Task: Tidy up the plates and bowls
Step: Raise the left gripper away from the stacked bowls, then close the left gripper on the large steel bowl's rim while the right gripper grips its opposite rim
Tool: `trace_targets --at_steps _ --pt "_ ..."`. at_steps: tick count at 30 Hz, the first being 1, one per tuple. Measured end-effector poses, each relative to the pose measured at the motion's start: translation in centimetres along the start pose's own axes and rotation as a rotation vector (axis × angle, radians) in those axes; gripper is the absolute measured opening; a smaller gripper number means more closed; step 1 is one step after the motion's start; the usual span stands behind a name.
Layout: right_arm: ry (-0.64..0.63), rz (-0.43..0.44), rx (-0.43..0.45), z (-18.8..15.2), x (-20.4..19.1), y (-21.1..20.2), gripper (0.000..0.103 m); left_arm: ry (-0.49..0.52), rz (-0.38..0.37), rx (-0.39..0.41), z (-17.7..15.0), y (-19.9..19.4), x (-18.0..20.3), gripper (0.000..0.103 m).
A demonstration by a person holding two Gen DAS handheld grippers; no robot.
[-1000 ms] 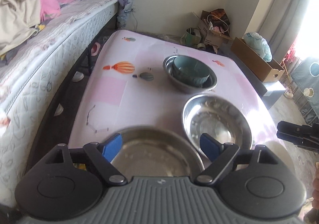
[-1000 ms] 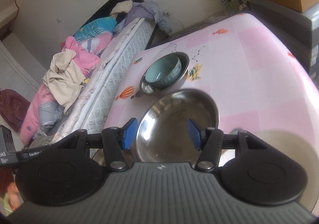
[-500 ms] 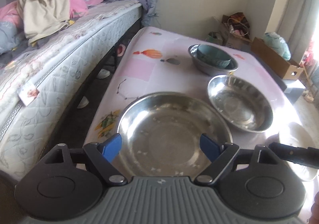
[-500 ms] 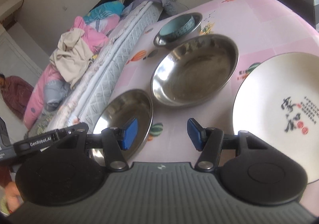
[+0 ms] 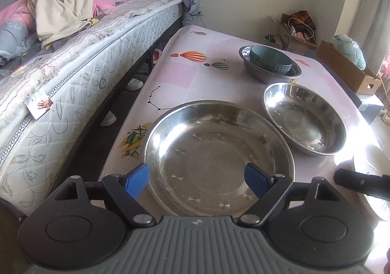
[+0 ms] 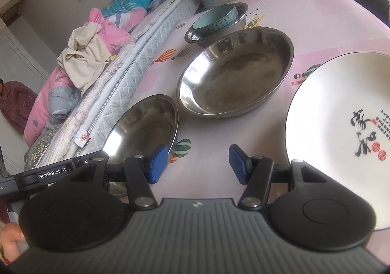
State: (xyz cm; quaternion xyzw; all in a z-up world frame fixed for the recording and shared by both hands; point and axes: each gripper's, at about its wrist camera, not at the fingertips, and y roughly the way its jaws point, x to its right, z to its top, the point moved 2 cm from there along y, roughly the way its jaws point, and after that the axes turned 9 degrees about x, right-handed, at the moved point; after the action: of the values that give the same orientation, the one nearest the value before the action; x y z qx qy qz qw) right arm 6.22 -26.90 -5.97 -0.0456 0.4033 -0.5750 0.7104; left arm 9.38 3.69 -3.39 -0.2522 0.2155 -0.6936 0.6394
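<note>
On the pink table lie a large steel plate, a steel bowl to its right, and a teal bowl nested in a small steel bowl at the back. My left gripper is open over the large plate's near rim. In the right wrist view my right gripper is open above bare table, between the large steel plate and a white plate with calligraphy. The steel bowl and teal bowl lie beyond.
A bed piled with clothes runs along the table's left side. Cardboard boxes and clutter stand at the far right. The right gripper's finger shows at the right of the left wrist view.
Both grippers pulled back and up from the dishes. The left view now shows the whole large plate; the right view swung from the steel bowl to bare table beside the white plate.
</note>
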Motion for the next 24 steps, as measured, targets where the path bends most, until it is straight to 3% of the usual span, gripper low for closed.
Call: trace_targets --at_steps 15,24 --pt "-0.062 0.016 -0.006 -0.9 -3.9 0.5 0.055 -0.038 0.027 0.032 -1.3 -1.3 -2.9 0.087" --pt "-0.095 -0.039 -0.014 -0.8 -5.0 3.5 0.055 -0.046 0.015 0.01 -1.3 0.3 -4.4 0.085"
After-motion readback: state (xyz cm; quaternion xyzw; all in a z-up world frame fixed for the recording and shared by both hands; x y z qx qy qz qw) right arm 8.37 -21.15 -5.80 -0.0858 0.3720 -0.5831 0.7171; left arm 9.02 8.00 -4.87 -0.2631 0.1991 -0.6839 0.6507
